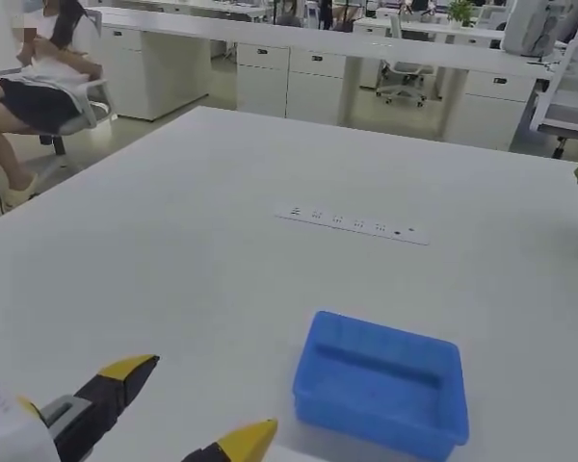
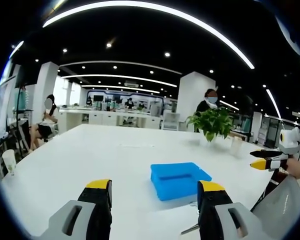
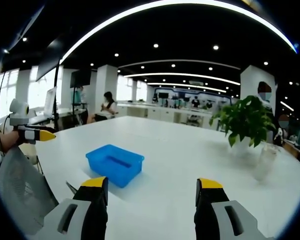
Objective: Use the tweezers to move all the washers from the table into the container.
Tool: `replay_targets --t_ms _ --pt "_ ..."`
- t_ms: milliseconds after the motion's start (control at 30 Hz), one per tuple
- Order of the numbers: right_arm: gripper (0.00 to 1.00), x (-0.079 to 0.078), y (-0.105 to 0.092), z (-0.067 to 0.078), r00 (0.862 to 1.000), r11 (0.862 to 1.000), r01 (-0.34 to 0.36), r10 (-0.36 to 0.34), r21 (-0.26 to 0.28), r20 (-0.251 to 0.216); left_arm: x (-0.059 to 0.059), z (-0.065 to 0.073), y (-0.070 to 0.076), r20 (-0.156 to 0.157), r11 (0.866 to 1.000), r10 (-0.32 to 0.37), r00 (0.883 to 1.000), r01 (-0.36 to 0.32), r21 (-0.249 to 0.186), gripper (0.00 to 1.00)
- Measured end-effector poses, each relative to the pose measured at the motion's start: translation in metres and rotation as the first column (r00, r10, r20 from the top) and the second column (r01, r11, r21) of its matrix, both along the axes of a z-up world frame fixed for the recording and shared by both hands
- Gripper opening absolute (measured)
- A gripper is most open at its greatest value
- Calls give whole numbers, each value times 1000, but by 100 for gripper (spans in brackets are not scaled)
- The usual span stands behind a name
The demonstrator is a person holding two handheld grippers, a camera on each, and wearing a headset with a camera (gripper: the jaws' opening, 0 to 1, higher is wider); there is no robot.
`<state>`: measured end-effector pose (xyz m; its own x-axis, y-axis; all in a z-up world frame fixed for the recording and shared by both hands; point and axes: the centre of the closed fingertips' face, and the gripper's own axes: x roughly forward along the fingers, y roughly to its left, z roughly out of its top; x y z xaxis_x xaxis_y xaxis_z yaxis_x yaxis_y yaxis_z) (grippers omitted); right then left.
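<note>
jaws on the left gripper [image 2: 155, 186] stand wide apart and empty; the right gripper [image 3: 151, 182] likewise. a thin metal piece, likely the tweezers [image 2: 190, 229], lies just beside the left gripper's inner jaw near the table [image 2: 90, 150] edge, with the container [image 2: 180, 179] beyond. the left gripper looks nearer.

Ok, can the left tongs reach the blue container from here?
Probably yes: the left tongs stand open, the blue container lies straight ahead of them, and bare table lies between.

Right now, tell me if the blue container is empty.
Looks empty: the head view shows the container upright with a bare blue floor, though anything tiny could escape notice.
</note>
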<state>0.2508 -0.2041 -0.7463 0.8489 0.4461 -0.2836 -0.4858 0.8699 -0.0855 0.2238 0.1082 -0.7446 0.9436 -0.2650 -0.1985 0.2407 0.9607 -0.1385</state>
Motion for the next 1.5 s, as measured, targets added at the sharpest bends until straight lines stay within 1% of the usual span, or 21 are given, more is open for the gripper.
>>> replay_targets --t_ms 233,300,367,433,500,567,633,700,733,767,800,933,967,1000,1033,1133,1267,1333,1367,1467,1500 --pt "68 1 -2 -5 1000 1000 -4 4 -2 -23 0 0 -3 -10 1000 -18 1000 18 1 70" --pt "68 1 -4 -13 998 1000 -5 4 -10 -67 -2 -1 -5 -25 999 -35 999 35 15 62" --pt "68 -2 -3 -24 992 999 -25 20 -42 -128 -5 -7 -10 -68 997 -80 994 81 19 54" --pt "64 -5 -3 -36 980 994 -57 38 -94 -197 -7 -15 -19 -119 991 -134 984 137 13 58" --pt "56 -9 0 -42 970 988 -95 64 -124 -234 -14 -29 -28 -212 977 -199 957 210 34 57" --pt "44 -12 7 -44 956 984 -144 112 -104 -272 -18 -35 -40 -249 946 -291 924 317 69 51" --pt "38 -14 18 -43 941 983 -175 152 -50 -302 -25 -45 -46 -327 915 -353 877 397 77 43" --pt "35 -17 34 -44 924 974 -228 210 -17 -321 -26 -46 -53 -347 880 -419 839 469 73 36" --pt "32 -16 36 -46 921 971 -236 212 -34 -326 -26 -47 -52 -357 875 -423 833 478 77 32" --pt "29 -16 43 -48 910 959 -281 252 -43 -328 -26 -49 -56 -369 851 -461 807 520 76 31" --pt "25 -18 48 -50 901 951 -305 274 -43 -337 -25 -51 -56 -388 842 -468 794 533 76 29" --pt "21 -25 73 -64 861 924 -380 340 -34 -378 -26 -69 -62 -468 776 -534 704 628 60 25" --pt "18 -26 78 -67 857 919 -392 351 -34 -378 -25 -72 -63 -478 763 -539 694 642 71 25" --pt "17 -28 85 -68 848 911 -411 368 -36 -382 -26 -78 -66 -496 735 -554 668 673 84 23" --pt "17 -30 92 -66 844 909 -416 371 -36 -387 -27 -82 -67 -511 722 -559 653 687 88 23" --pt "16 -34 104 -68 827 899 -438 397 -14 -398 -30 -95 -74 -552 659 -584 595 745 106 19" --pt "15 -39 112 -73 812 887 -461 416 -13 -410 -31 -104 -83 -569 607 -610 552 787 112 16" --pt "15 -40 113 -74 806 882 -470 423 -14 -414 -32 -110 -83 -587 567 -615 527 813 136 13" --pt "15 -41 114 -75 802 881 -473 426 -9 -418 -32 -113 -84 -599 536 -617 511 830 156 12" --pt "15 -45 116 -77 795 877 -480 431 -9 -426 -32 -119 -87 -611 497 -625 485 851 167 9" --pt "15 -46 116 -78 792 874 -485 433 -12 -431 -33 -122 -87 -623 465 -626 470 866 185 8"
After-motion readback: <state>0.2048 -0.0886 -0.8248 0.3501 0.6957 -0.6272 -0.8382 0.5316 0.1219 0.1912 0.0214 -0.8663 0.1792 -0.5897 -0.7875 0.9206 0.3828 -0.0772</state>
